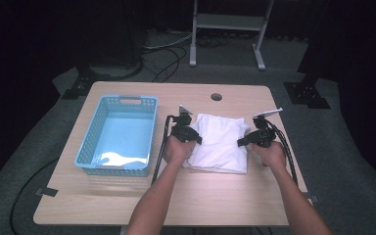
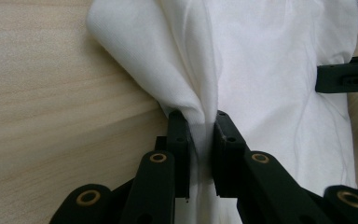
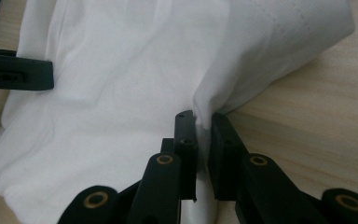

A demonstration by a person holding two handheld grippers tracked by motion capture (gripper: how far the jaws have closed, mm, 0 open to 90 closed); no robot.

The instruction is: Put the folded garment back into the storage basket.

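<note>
On the wooden table (image 1: 127, 196), left gripper (image 2: 200, 125) and right gripper (image 3: 204, 122) each clench the white cloth's (image 1: 220, 142) side edges, apparently poised for lifting toward the blue basket (image 1: 90, 142) at left.

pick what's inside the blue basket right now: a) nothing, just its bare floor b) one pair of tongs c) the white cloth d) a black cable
a: in the high view the blue basket shows only its bare floor, while the white cloth lies on the table to its right, pinched on opposite edges by the left tongs and the right tongs.
</note>
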